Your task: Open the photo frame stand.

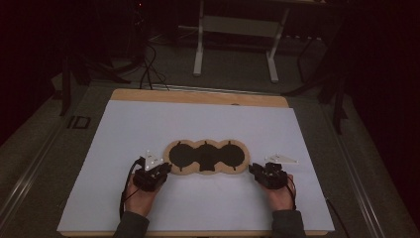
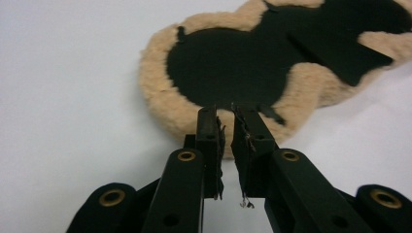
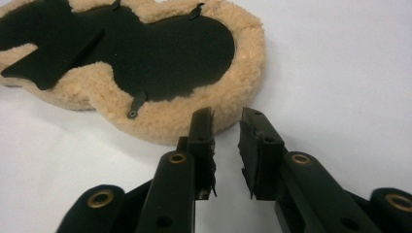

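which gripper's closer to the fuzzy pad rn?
Left. The left gripper has its narrowly parted tips at the fuzzy pad's tan edge. The right gripper sits just off the pad's other end, jaws open.

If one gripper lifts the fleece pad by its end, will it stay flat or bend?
The fleece pad looks thin and long, three joined lobes, so it would probably sag at the narrow necks. Its woolly tan rim should give the jaws grip, not slip. It lies flat, so rolling seems unlikely.
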Demonstrator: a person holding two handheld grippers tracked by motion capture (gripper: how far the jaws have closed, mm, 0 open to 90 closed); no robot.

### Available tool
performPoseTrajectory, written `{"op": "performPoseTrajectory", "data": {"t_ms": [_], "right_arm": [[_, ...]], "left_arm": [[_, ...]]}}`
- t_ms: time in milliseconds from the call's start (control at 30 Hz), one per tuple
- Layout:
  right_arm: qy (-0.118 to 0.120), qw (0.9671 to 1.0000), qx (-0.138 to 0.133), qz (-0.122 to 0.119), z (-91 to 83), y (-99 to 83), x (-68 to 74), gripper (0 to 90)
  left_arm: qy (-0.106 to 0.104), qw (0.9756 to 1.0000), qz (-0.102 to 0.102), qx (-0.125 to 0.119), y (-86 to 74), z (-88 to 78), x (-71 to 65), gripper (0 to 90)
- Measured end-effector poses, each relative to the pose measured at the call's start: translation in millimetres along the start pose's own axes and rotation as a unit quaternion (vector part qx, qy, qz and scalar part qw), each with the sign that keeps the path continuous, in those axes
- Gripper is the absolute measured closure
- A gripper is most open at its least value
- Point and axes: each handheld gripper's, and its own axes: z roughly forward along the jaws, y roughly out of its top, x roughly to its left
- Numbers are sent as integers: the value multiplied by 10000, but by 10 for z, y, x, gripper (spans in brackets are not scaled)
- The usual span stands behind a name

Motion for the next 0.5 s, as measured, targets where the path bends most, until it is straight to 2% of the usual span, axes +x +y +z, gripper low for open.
{"op": "performPoseTrajectory", "data": {"t_ms": [67, 167, 200, 267, 400, 500], "right_arm": [[1, 10000, 9, 6, 3, -6, -1, 741], [23, 10000, -7, 78, -26, -48, -29, 724], [31, 9998, -25, 176, -56, -75, -55, 721], [18, 9998, -39, 218, -78, -88, -62, 717], [44, 9998, -71, 194, -85, -82, -49, 714], [29, 10000, -22, 34, -65, -69, -8, 708]], "left_arm": [[-36, 10000, 50, 8, -1, 1, -20, 802], [-227, 9995, 216, 50, -16, -7, -105, 767], [-308, 9991, 290, 27, -24, -12, -141, 765], [-471, 9984, 307, 41, -30, -2, -187, 751], [-667, 9967, 444, 154, -11, 27, -300, 751], [-819, 9947, 576, 212, 35, 39, -386, 751]]}}
